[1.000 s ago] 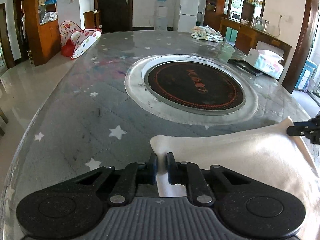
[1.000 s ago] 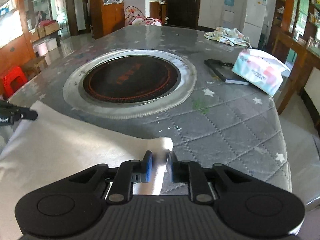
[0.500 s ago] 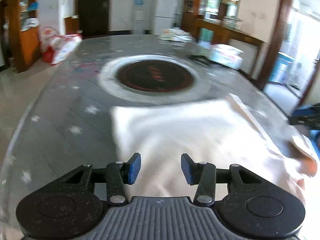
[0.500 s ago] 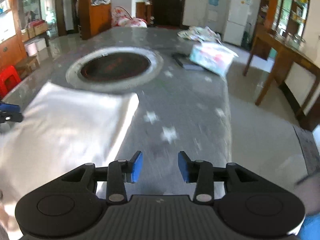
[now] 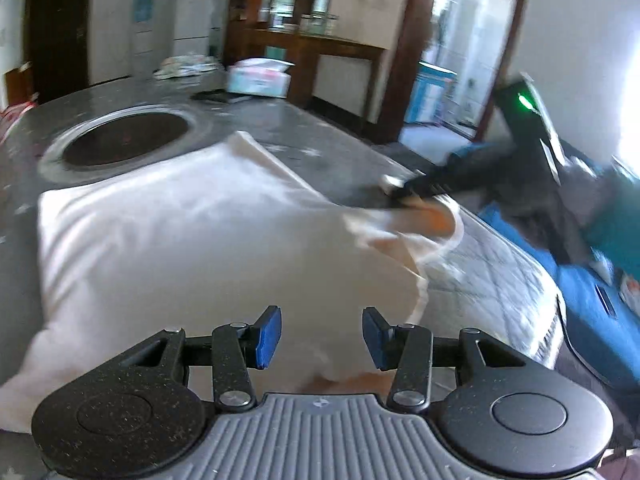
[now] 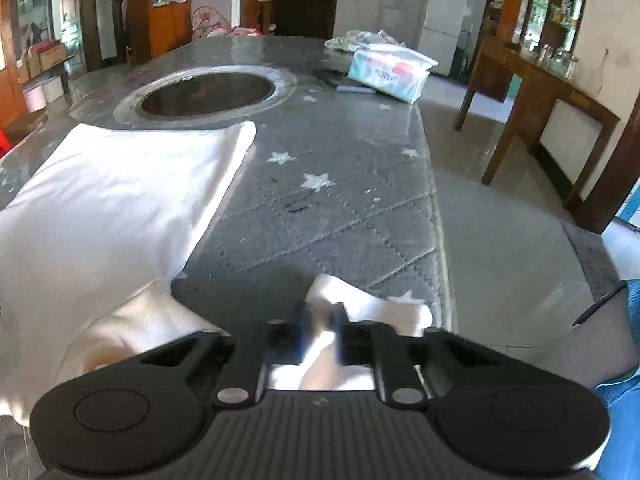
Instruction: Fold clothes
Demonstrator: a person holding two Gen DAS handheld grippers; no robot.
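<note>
Left gripper (image 5: 322, 334): jaws spread wide, blue pads (image 5: 267, 336) apart and empty, held above the white garment (image 5: 192, 248), which lies ahead of and beneath the jaws on the grey star-patterned table cover (image 6: 340, 208). Right gripper (image 6: 323, 326): jaws drawn narrow and pinching a white sleeve (image 6: 372, 310) of the same garment; the pads are motion-blurred. The garment's folded body lies ahead and to the left of the right jaws. A round inset hotplate (image 6: 208, 94) sits beyond the cloth; a tissue pack (image 6: 390, 70) lies far ahead, to the right.
</note>
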